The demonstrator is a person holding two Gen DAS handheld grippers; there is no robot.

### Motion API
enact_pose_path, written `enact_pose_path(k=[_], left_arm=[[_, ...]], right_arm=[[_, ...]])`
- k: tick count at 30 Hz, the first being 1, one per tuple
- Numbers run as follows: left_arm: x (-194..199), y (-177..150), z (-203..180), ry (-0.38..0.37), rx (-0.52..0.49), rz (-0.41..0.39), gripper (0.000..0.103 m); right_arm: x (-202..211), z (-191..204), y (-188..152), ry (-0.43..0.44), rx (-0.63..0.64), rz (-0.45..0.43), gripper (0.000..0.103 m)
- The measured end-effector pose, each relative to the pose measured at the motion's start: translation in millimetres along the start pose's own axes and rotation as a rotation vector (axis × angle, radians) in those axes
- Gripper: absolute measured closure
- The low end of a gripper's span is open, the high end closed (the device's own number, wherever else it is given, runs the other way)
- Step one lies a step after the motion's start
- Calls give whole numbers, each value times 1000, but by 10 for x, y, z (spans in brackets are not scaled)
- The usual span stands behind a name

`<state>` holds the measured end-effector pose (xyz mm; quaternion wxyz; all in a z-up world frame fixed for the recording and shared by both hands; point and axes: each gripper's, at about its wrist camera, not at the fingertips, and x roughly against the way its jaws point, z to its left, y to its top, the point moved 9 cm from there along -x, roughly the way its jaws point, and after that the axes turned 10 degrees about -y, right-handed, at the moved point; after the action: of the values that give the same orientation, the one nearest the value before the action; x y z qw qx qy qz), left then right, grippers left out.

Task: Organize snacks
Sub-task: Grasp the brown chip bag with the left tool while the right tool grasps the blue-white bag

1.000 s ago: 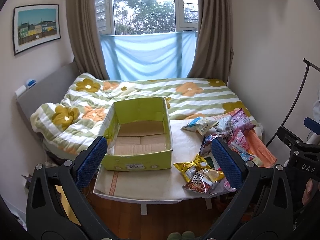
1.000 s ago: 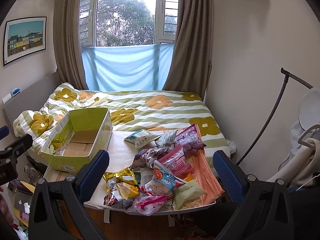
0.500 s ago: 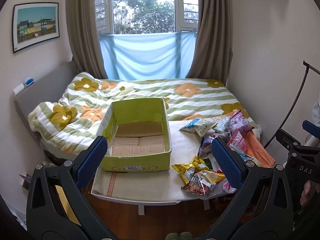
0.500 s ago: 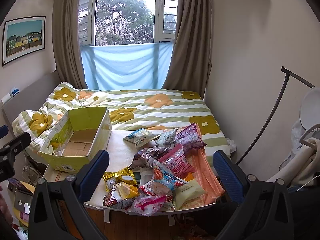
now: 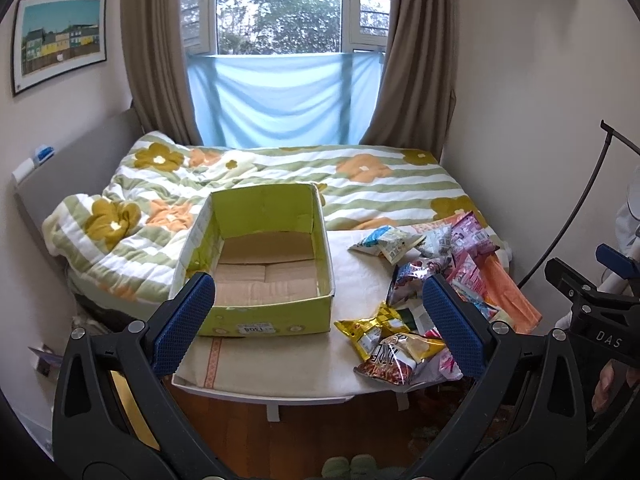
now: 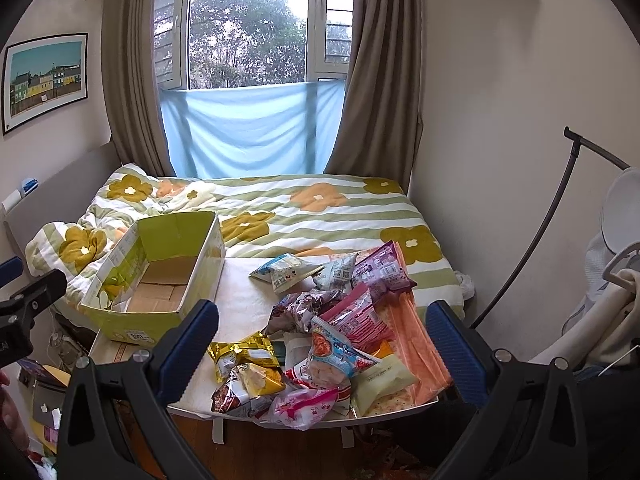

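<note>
A heap of snack packets (image 6: 332, 336) lies on the right half of a small white table (image 5: 280, 364) at the foot of a bed, among them a gold foil bag (image 6: 244, 354) at the near edge, a pink packet (image 6: 352, 318) in the middle and a blue-and-white bag (image 6: 282, 270) at the far side. Well apart to their left on the same table stands an open green cardboard box (image 5: 264, 264), its brown floor bare. A flowered, green-striped duvet (image 5: 360, 184) covers the bed behind, below a window with a pale blue cloth (image 5: 280, 84) across its lower half. The left gripper (image 5: 318, 320) and right gripper (image 6: 322, 340) both hang short of the table, fingers spread wide with nothing between them. What may be slippers show dimly on the wooden floor.
</note>
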<state>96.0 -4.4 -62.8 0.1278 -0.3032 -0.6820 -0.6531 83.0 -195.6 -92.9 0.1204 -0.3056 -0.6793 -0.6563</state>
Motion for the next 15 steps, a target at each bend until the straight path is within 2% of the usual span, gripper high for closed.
enact_pose_path(k=[7, 12, 15], left_arm=[[-653, -307, -87, -92, 30, 124, 1], [-1087, -714, -315, -141, 59, 247, 1], [-1292, -936, -424, -148, 77, 308, 1]], right_arm=[[-416, -106, -278, 2, 16, 108, 0], [-837, -207, -538, 62, -6, 206, 0], [-1100, -214, -694, 129, -15, 269, 0]])
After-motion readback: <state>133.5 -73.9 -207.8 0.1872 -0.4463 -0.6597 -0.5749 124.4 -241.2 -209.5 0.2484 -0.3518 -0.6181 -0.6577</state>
